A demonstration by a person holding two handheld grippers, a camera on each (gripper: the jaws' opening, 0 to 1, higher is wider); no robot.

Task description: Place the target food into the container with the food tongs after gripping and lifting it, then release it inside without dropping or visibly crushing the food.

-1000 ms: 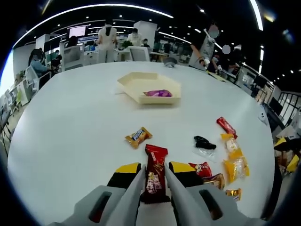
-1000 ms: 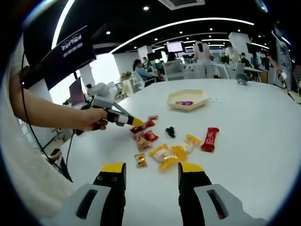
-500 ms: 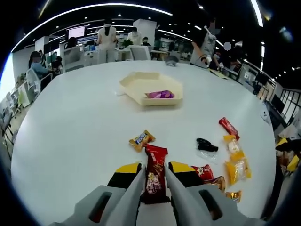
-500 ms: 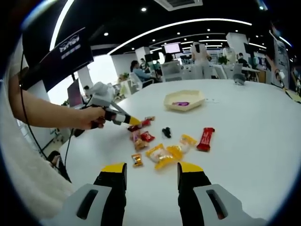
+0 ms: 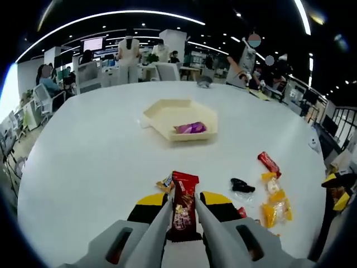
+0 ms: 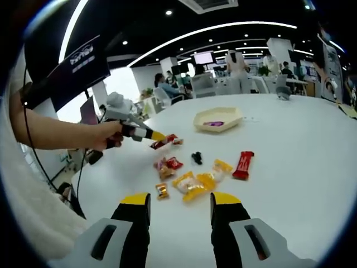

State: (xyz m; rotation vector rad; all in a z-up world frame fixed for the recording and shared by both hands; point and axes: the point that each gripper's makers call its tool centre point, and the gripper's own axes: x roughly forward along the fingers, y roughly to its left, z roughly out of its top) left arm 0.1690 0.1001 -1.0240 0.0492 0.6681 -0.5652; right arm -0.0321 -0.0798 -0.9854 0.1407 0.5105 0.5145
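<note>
One red bar [image 5: 184, 202] clamped in left gripper [image 5: 183, 215]; right gripper [image 6: 179, 202] open, empty.

White round table [image 5: 83, 151], cream tray [image 5: 181, 114], scattered wrapped snacks [image 6: 192, 181]

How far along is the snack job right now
Done: one purple snack lies in the cream container. In hand: the left gripper is shut on a red snack bar, lifted off the table. Left: carry it to the container and release. The right gripper is open.
</note>
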